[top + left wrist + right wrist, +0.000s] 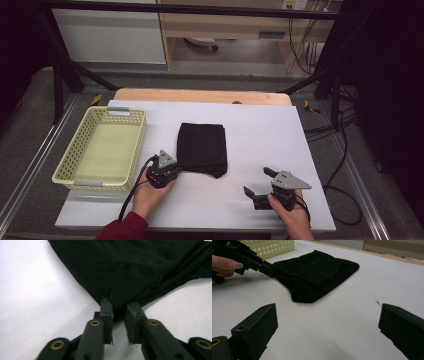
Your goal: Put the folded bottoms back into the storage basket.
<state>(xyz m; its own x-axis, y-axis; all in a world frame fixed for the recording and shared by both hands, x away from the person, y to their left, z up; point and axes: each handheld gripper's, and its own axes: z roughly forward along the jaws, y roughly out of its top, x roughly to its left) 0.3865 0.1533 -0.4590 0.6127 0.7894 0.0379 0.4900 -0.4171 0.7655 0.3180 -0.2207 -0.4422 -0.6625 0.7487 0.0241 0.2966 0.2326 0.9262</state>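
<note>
Now black cloth [125,267] corner between left fingers [107,312].

The folded cloth [130,267] is found just ahead of the left gripper [119,315], its corner between the jaws. The basket [100,147] is seen beside them, the right gripper [257,187] well apart.

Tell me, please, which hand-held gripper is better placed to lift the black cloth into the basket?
The left hand-held gripper: it is at the black cloth's near corner, beside the basket. The right one sits open, apart from it.
</note>
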